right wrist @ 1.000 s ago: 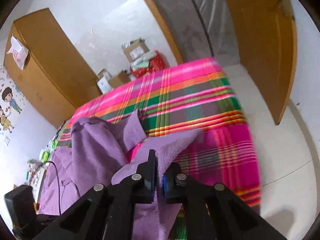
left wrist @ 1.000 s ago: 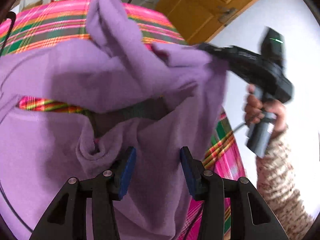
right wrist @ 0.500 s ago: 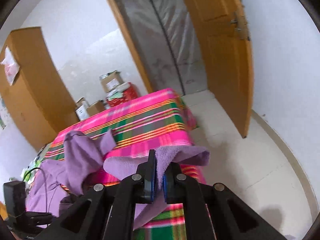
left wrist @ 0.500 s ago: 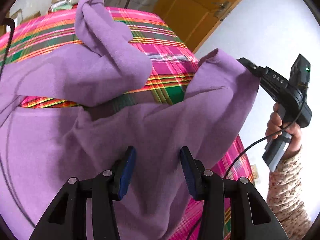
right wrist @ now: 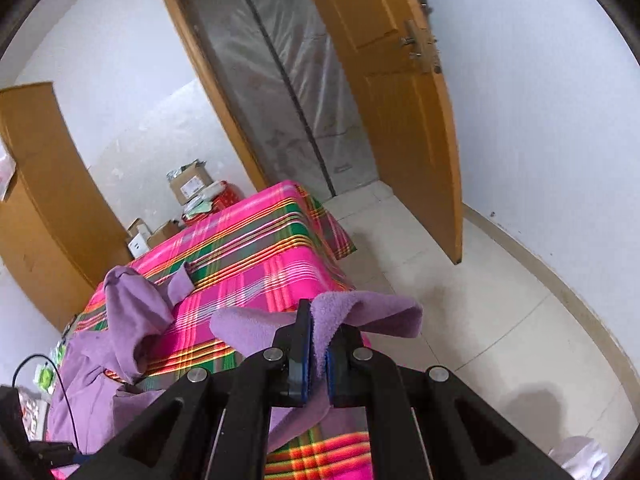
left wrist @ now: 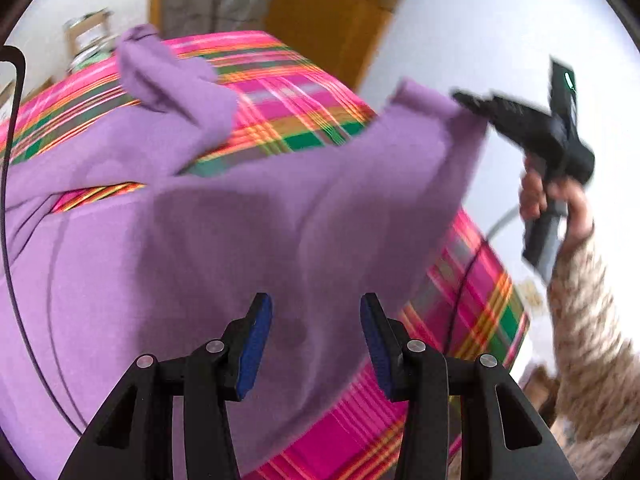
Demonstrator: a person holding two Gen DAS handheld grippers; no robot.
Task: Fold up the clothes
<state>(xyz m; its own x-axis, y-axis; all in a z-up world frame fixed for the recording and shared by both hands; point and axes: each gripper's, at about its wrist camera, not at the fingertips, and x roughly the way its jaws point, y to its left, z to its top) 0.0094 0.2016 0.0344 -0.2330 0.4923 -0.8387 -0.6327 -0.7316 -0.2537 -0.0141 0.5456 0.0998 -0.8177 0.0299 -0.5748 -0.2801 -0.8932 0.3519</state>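
- Plaid-covered bench (right wrist: 256, 248) carries the purple garment (left wrist: 168, 240).
- Right gripper (right wrist: 316, 354) fingers pinch its raised corner.
- Left gripper (left wrist: 316, 344) fingers spread wide above the cloth, holding nothing.

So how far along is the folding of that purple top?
Barely started. No neat fold shows: the purple garment lies rumpled on the plaid cloth. In hand: the right gripper pinches one edge, lifted. The left gripper hovers open. All folds remain.
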